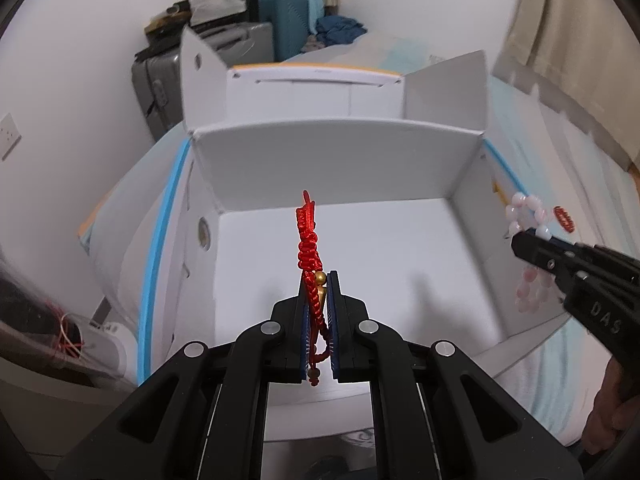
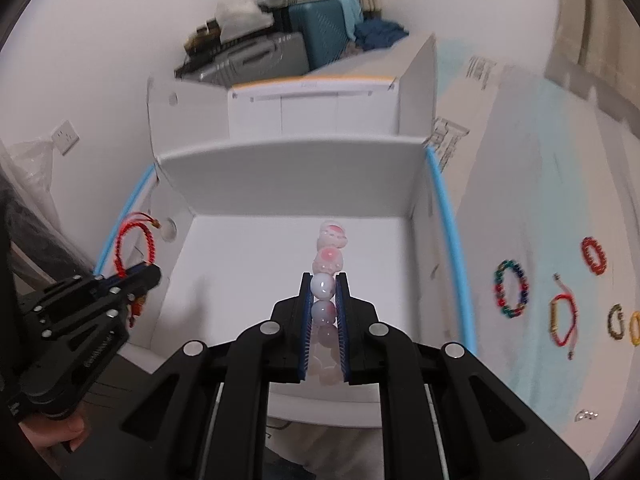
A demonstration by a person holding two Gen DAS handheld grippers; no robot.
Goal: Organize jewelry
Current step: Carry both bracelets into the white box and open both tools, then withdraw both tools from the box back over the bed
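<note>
My left gripper (image 1: 319, 280) is shut on a red braided cord bracelet (image 1: 308, 236) with a gold bead, held upright over the open white box (image 1: 340, 160). In the right wrist view the same left gripper (image 2: 150, 274) hangs over the box's left wall with the red bracelet (image 2: 132, 240) looped above it. My right gripper (image 2: 324, 280) is shut on a pink-and-white bead bracelet (image 2: 330, 254) above the white box (image 2: 288, 176) floor. In the left wrist view that right gripper (image 1: 520, 240) sits at the box's right wall with the pink beads (image 1: 524, 210).
Several loose bracelets lie on the pale bed cover right of the box: a multicoloured bead ring (image 2: 511, 289), a red one (image 2: 594, 257), a red-and-gold cord (image 2: 562, 320). Suitcases (image 1: 286, 20) and piled clothes stand against the far wall. A person's hand (image 2: 60, 428) grips the left handle.
</note>
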